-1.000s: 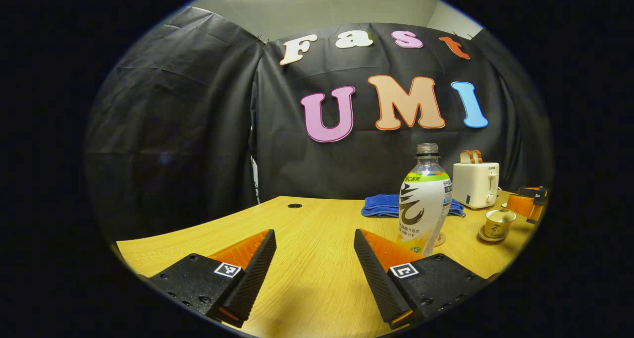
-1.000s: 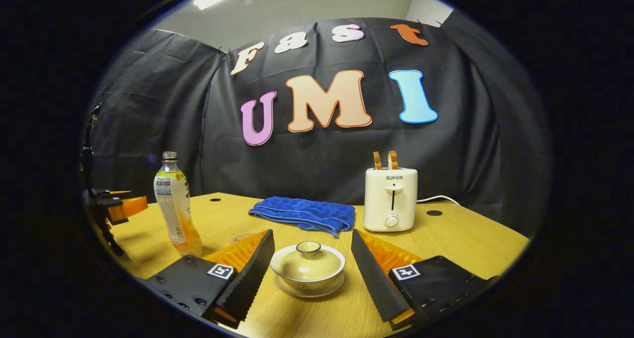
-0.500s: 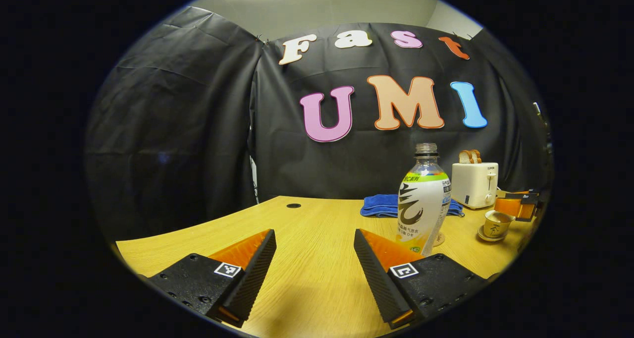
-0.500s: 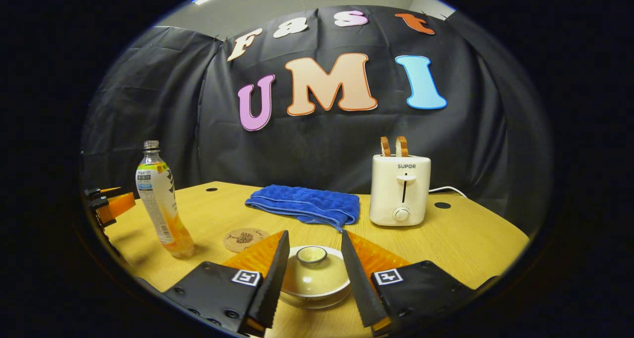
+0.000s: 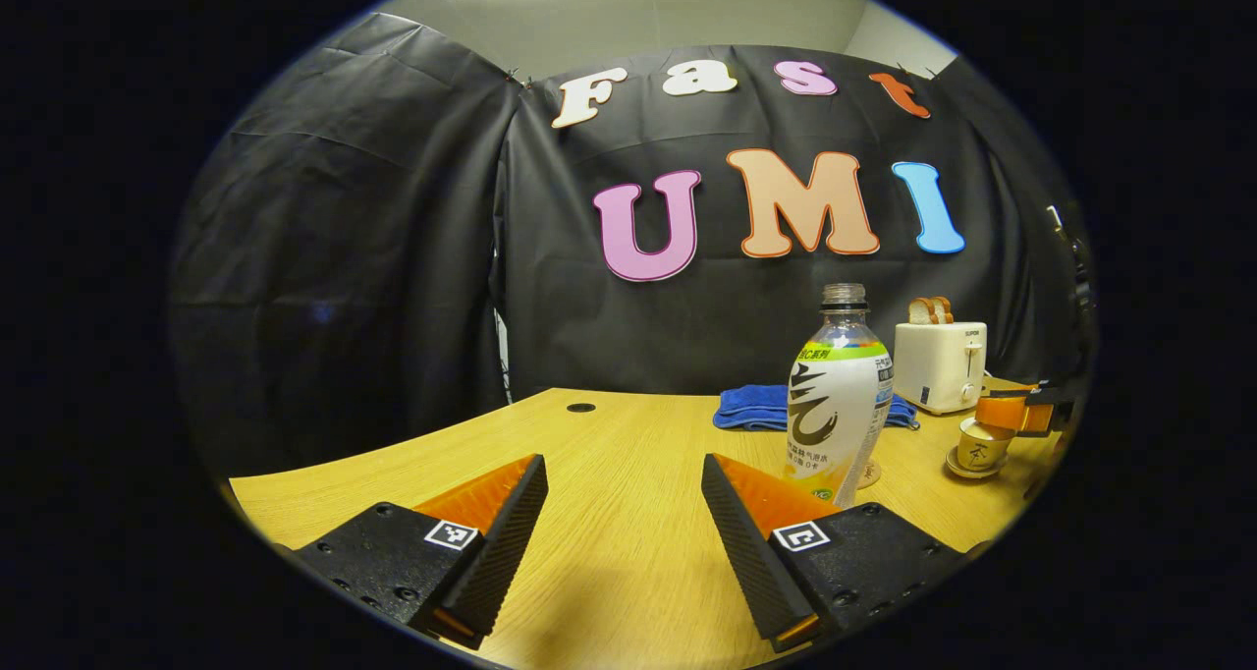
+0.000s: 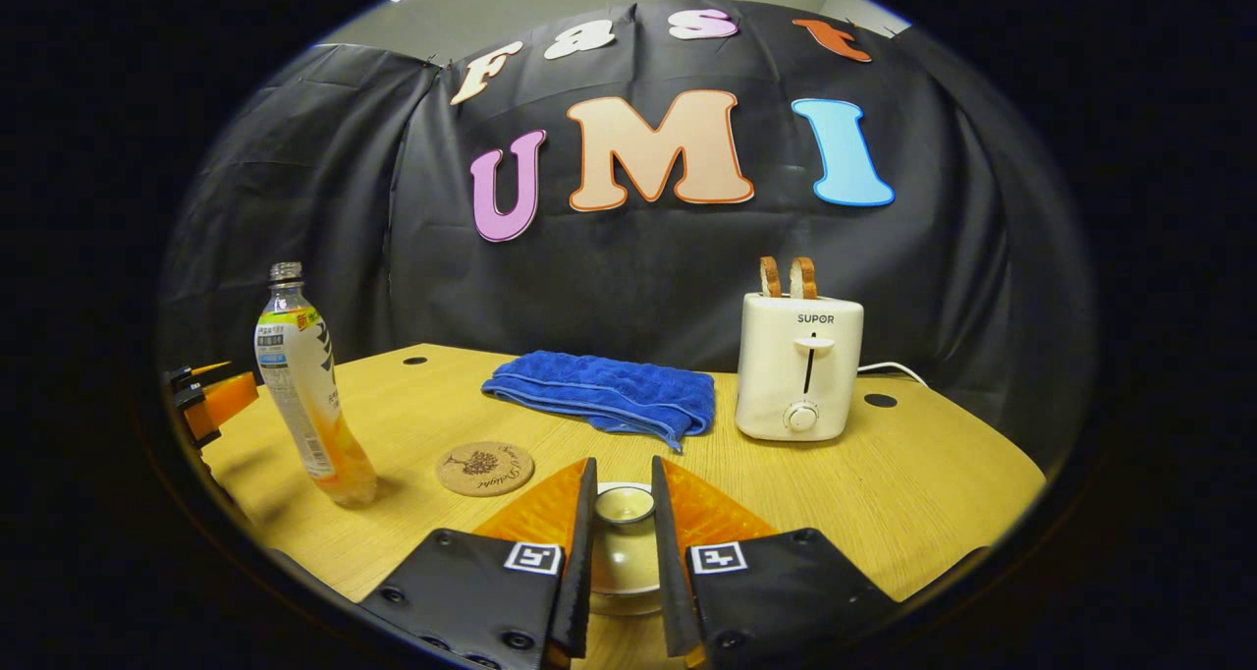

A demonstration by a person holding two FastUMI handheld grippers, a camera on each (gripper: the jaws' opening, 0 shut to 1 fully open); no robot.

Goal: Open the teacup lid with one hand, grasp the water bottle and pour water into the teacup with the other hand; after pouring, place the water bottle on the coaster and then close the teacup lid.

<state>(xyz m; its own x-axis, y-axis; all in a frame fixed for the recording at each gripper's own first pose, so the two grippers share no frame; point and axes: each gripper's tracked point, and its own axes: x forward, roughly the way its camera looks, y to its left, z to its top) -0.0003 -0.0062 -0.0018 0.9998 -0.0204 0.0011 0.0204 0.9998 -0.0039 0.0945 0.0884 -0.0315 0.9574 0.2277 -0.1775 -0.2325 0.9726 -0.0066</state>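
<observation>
**Right gripper pinches the teacup lid knob; left gripper spread beside the bottle**

In the right gripper view the right gripper (image 6: 621, 513) has its fingers pressed onto the knob of the teacup lid (image 6: 624, 505); the teacup (image 6: 621, 591) beneath is mostly hidden; the coaster (image 6: 485, 468) lies bare near the uncapped water bottle (image 6: 304, 385); the toaster (image 6: 799, 365) reads SUPOR. The left gripper (image 5: 625, 523) hangs spread over the table (image 5: 609, 434), holding nothing; bottle print too small to read.

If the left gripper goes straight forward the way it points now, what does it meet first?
Probably nothing on the wooden table: between the open left gripper fingers lies bare wood up to the black cloth wall. The clear plastic water bottle stands right of that line, though depth is hard to judge.
</observation>
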